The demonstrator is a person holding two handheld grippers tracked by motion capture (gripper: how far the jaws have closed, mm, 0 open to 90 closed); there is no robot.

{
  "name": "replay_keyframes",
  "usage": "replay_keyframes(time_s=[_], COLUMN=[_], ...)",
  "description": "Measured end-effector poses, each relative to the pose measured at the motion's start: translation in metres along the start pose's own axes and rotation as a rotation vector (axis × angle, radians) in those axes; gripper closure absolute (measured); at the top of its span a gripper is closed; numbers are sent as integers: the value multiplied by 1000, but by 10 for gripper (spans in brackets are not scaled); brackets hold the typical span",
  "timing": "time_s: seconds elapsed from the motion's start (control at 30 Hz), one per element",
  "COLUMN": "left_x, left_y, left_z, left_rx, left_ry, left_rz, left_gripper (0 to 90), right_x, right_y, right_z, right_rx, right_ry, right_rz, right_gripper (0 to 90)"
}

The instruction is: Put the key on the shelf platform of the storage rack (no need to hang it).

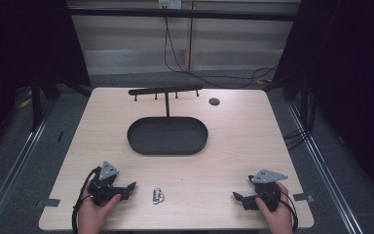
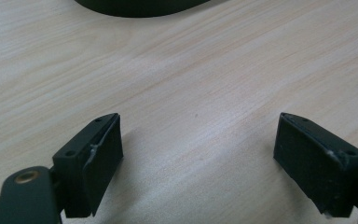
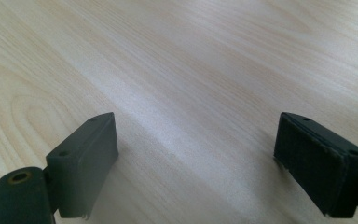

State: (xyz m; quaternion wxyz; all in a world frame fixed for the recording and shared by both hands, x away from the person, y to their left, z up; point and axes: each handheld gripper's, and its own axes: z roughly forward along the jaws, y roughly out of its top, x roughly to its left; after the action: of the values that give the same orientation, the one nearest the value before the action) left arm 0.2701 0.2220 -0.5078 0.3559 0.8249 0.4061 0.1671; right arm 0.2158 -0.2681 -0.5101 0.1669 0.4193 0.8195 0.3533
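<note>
Small silver metal ring cluster [image 1: 158, 195] lying flat on table's near edge, untouched.

Ahead of you lies a light wood-grain table [image 1: 233, 146], its top pale and smooth. At its middle sits a black oval shallow tray [image 1: 167, 136], and you catch its dark rim at the top edge of the left gripper view too. Just behind the tray rises a thin black T-shaped stand with small pegs under its crossbar [image 1: 166, 91]. To the right of that stand a small dark round disc [image 1: 214, 101] lies flat on the wood. Black cables [image 1: 185, 63] trail over the grey floor beyond the far edge.
</note>
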Motion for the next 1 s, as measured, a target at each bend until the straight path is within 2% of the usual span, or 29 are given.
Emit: replay_keyframes(time_s=[0.37,0.4,0.43,0.5,0.57,0.63,0.73,0.77,1.0], left_x=[-1,-2,-4,-5,-7,-10,-15,-17,-33], left_y=[0,-1,-2,-3,-3,-4,-3,-2,7], left_z=[0,-1,-3,-4,-5,-8,-10,-11,-19], left_rx=[-1,-5,-17,-20,-23,-21,-25,-17,-28], left_ry=[8,1,-8,-18,-9,-30,-38,-50,-116], left_rz=[-1,-10,11,14,7,-20,-27,-14,-19], left_gripper=[161,186,228,302,289,275,268,265,253], right_x=[0,0,0,0,0,0,0,0,0], right_y=[0,0,0,0,0,0,0,0,0], right_z=[0,0,0,0,0,0,0,0,0], right_rx=[0,0,0,0,0,0,0,0,0], right_ry=[0,0,0,0,0,0,0,0,0], right_rz=[0,0,0,0,0,0,0,0,0], right_gripper=[128,128,128,128,128,128,128,128,128])
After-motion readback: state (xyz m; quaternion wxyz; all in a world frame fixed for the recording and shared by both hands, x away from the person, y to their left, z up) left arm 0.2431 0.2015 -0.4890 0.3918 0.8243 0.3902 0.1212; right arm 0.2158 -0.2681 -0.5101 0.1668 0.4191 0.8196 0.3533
